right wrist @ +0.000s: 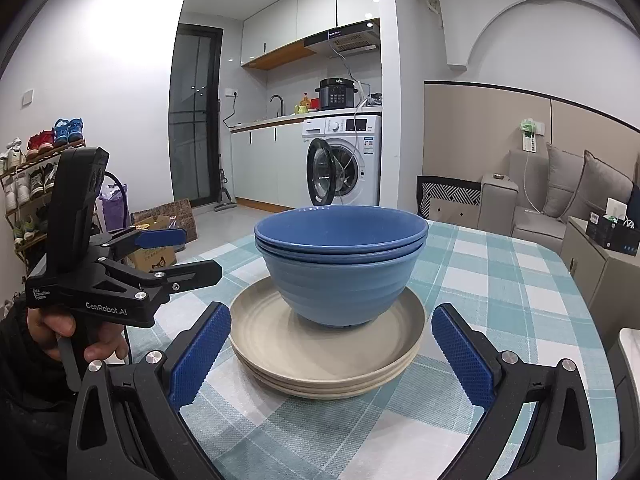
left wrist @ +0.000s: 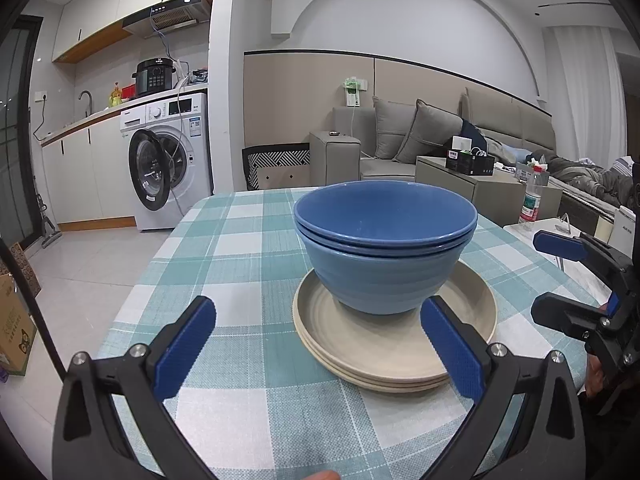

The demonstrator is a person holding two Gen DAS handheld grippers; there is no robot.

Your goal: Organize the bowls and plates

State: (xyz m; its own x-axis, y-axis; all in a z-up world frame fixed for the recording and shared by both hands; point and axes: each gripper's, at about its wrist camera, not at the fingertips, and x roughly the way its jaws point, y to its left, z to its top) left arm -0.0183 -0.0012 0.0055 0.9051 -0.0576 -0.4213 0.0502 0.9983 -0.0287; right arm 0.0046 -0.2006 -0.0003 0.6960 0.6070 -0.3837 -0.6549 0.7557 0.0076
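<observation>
— Bowls [left wrist: 384,248], where are they?
— Blue pair nested, sitting on my stacked beige plates [left wrist: 394,344] on the checked tablecloth [left wrist: 224,248].
— Grippers?
— My left gripper [left wrist: 320,354] and right gripper [right wrist: 332,354] both spread wide, holding nothing, near the plates.

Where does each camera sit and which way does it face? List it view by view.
Left wrist: on the left gripper, facing the bowls and plates with the sofa behind; its own open fingers and the right gripper show.
Right wrist: on the right gripper, facing the bowls with the washer behind; its open fingers, the left gripper and the left hand show.
Shared: bowls, plates, checked table, washer.
</observation>
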